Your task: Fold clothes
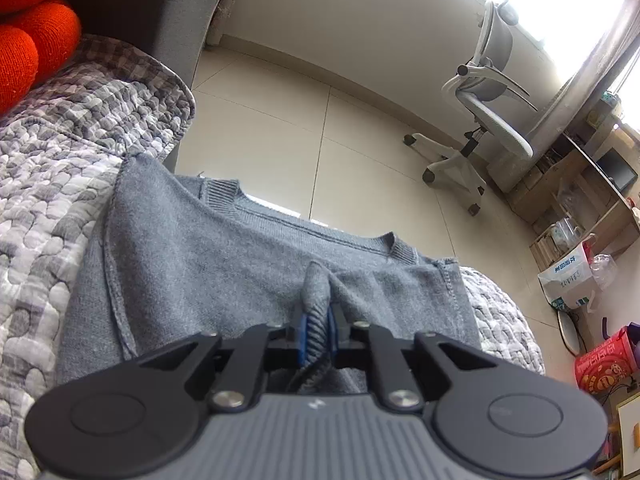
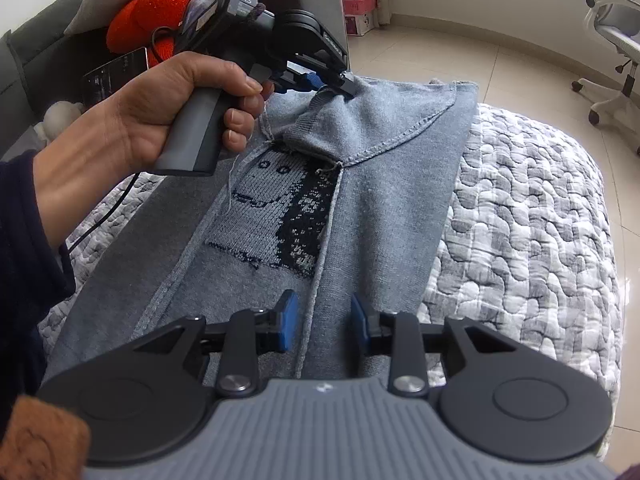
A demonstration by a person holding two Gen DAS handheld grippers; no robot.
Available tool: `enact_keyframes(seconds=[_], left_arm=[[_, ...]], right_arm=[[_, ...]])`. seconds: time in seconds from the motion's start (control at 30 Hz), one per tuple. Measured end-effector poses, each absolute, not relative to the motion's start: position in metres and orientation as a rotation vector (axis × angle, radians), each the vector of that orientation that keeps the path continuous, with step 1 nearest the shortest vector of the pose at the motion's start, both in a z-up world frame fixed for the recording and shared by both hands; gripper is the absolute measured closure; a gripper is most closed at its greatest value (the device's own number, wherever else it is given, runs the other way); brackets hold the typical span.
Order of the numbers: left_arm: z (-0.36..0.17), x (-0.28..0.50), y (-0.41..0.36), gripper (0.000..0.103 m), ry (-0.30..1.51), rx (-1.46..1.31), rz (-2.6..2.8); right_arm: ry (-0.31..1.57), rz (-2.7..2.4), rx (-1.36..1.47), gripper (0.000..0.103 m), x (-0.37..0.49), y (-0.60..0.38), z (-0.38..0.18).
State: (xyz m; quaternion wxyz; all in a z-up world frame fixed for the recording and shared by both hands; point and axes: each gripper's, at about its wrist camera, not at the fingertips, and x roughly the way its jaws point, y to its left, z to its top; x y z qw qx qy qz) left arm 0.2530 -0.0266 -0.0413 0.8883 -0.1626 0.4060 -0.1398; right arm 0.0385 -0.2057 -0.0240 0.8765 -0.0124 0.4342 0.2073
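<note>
1. Grey knit sweater (image 2: 384,184): lies on the quilted bedspread (image 2: 532,208), ahead of both claws; sleeves folded inward.
2. Handling: soft, light, limp; likely sags and stretches. Hold at ribbed cuffs or hems.
3. Left gripper (image 1: 317,320): clamped on a ribbed cuff (image 1: 316,292).
4. Right gripper (image 2: 324,322): jaws apart, straddling a fold edge.

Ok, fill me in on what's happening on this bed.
A person is folding a grey sweater spread on a quilted grey-and-white cover, holding tongs in each hand. The left tongs are shut on a ribbed bit of the sweater, likely a sleeve cuff, near the collar end. The right tongs hang open just above the sweater's lower part, gripping nothing. Both sides are already folded inward, leaving a strip of knitted pattern showing.
</note>
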Motion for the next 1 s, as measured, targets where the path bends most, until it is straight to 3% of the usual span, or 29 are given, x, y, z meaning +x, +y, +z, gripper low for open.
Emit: enact_keyframes(seconds=[0.1,0.5,0.6,0.73,0.77,0.8,1.0], left_arm=[[-0.033,0.247,-0.024,0.071,0.817,-0.319,-0.281],[-0.044,0.236,-0.025,0.069,0.853,-0.279,-0.302],[-0.043,0.232,-0.031,0.071,0.836,-0.226,-0.319],[-0.044,0.230,-0.038,0.090,0.817,-0.142,-0.312],[-0.044,0.230,-0.038,0.091,0.814,-0.146,-0.307],[-0.045,0.230,-0.037,0.095,0.810,-0.150,-0.302],[-0.037,0.235,-0.029,0.097,0.800,-0.206,-0.296]], right_arm=[[0.887,0.441,-0.012,0.068,0.035,-0.211,-0.018],[0.909,0.540,-0.110,0.066,-0.031,-0.205,-0.016],[0.909,0.518,-0.202,0.066,-0.053,-0.205,-0.021],[0.916,0.498,-0.302,0.067,-0.067,-0.207,-0.029],[0.922,0.496,-0.316,0.076,-0.068,-0.208,-0.031],[0.925,0.495,-0.326,0.093,-0.069,-0.209,-0.032],[0.855,0.503,-0.289,0.096,-0.079,-0.210,-0.009]])
